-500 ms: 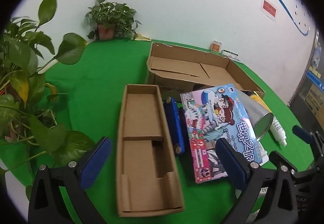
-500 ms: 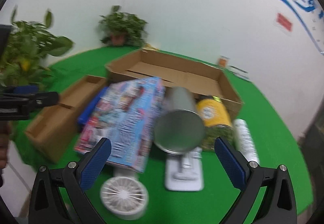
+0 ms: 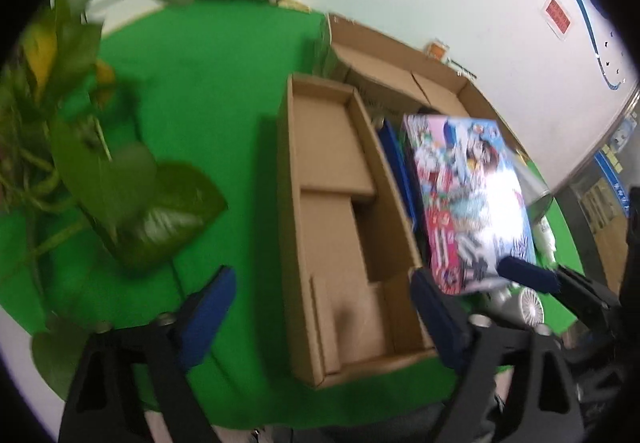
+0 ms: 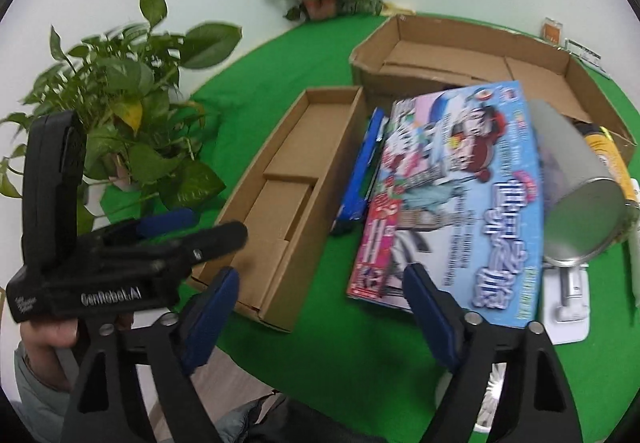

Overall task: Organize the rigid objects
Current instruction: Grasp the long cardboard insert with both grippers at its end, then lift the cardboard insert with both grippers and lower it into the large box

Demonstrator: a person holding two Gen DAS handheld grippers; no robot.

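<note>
Both views have swung left since half a second ago. The left gripper (image 3: 320,307), jaws wide and empty, now hangs over the near end of the narrow tray (image 3: 340,227), no longer the cloth. The right gripper (image 4: 320,303), also wide and empty, has shifted from the can (image 4: 576,203) toward the game box (image 4: 460,195), which lies tilted on the pile beside the tray, likely the first pick.

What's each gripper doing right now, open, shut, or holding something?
Left gripper: open, nothing between its pads, above the long cardboard box.
Right gripper: open, holding nothing, over the near edge of the picture book.
</note>
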